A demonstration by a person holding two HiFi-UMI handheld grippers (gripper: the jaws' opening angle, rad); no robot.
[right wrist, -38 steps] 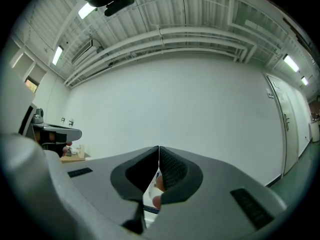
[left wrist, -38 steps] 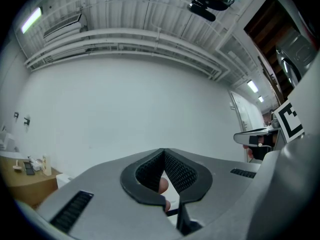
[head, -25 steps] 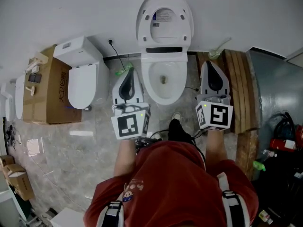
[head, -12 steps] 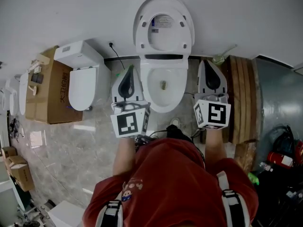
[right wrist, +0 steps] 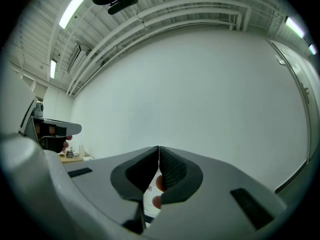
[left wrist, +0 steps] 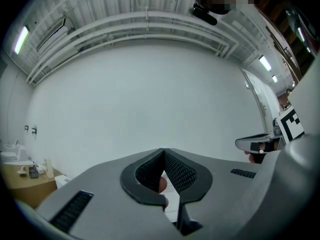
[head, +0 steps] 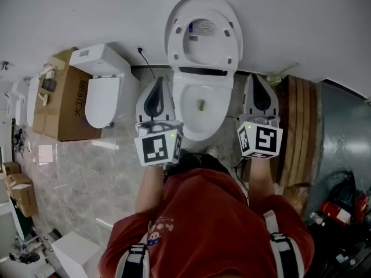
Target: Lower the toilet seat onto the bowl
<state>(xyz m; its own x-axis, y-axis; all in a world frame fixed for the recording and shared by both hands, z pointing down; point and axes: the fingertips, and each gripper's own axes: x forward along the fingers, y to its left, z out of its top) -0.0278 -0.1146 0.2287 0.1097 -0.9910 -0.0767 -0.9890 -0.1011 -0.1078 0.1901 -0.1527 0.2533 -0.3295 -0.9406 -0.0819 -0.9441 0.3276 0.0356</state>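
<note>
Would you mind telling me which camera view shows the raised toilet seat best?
The head view: the whole toilet seat stands raised against the wall, above the open bowl. Both gripper views show only shut jaws and bare wall, nothing clearly of the seat.

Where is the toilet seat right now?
Head view, top centre: the toilet seat stands raised against the wall, above the open bowl, which lies between the left gripper and the right gripper.
</note>
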